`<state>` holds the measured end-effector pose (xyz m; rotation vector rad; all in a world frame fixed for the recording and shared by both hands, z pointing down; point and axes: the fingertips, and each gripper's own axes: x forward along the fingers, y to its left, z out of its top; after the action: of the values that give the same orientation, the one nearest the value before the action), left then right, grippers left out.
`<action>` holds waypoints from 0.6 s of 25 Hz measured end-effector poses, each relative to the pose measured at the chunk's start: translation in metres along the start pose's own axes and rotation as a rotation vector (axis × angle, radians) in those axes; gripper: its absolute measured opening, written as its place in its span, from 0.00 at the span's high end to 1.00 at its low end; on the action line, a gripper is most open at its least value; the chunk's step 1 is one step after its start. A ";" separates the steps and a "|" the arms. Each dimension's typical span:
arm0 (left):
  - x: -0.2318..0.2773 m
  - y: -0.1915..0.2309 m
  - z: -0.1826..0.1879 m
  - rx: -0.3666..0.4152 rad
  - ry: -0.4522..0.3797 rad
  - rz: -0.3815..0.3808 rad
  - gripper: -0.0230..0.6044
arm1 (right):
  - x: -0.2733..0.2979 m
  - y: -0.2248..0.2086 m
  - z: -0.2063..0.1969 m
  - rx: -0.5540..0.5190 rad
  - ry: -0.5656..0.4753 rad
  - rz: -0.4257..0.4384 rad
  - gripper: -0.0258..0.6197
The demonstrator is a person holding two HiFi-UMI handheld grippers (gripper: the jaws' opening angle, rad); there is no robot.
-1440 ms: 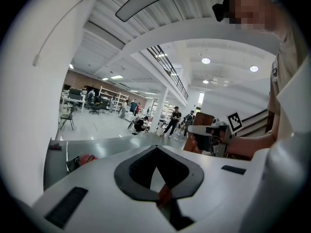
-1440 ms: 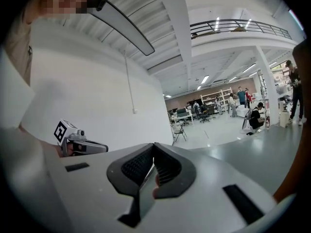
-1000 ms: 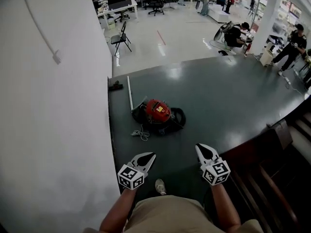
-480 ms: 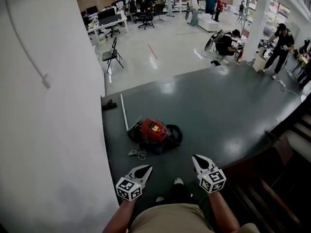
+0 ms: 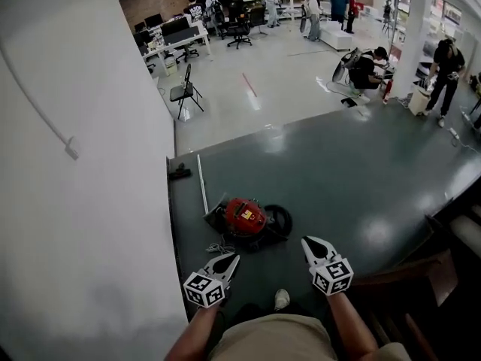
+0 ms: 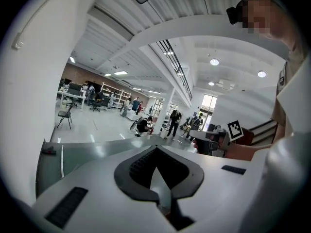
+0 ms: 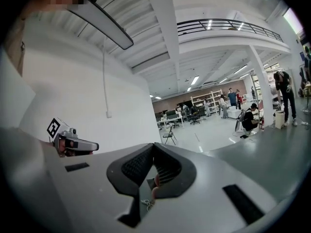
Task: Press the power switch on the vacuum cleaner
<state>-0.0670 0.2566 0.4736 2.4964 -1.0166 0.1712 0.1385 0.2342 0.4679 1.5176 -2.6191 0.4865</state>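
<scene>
The vacuum cleaner is a red canister with a black hose coiled round it, lying on the dark green floor ahead of me. My left gripper is held out low, short of the vacuum's near left side, with its jaws closed to a point and nothing in them. My right gripper is level with it, off the vacuum's right, jaws also together and empty. In the left gripper view the left gripper looks over the hall, and so does the right gripper in its own view. No switch can be made out.
A white wall runs close along my left. A thin metal tube and a white cord lie left of the vacuum. Dark steps drop away at the right. A folding chair, desks and several people are far back.
I have walked forward: the vacuum sits nearer to both grippers and lower in the head view. Both grippers travelled with me, still side by side and closed.
</scene>
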 end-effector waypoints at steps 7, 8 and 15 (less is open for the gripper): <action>0.049 -0.024 -0.005 0.023 0.058 -0.037 0.96 | 0.030 -0.022 -0.010 -0.111 0.090 0.034 0.94; 0.051 -0.018 -0.006 0.014 0.057 -0.025 0.96 | 0.035 -0.025 -0.011 -0.109 0.091 0.042 0.94; 0.063 0.059 0.006 -0.017 0.063 0.054 0.96 | 0.086 -0.053 -0.015 -0.089 0.129 0.027 0.94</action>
<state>-0.0627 0.1763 0.5065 2.4346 -1.0554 0.2545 0.1392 0.1432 0.5137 1.3777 -2.5301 0.4473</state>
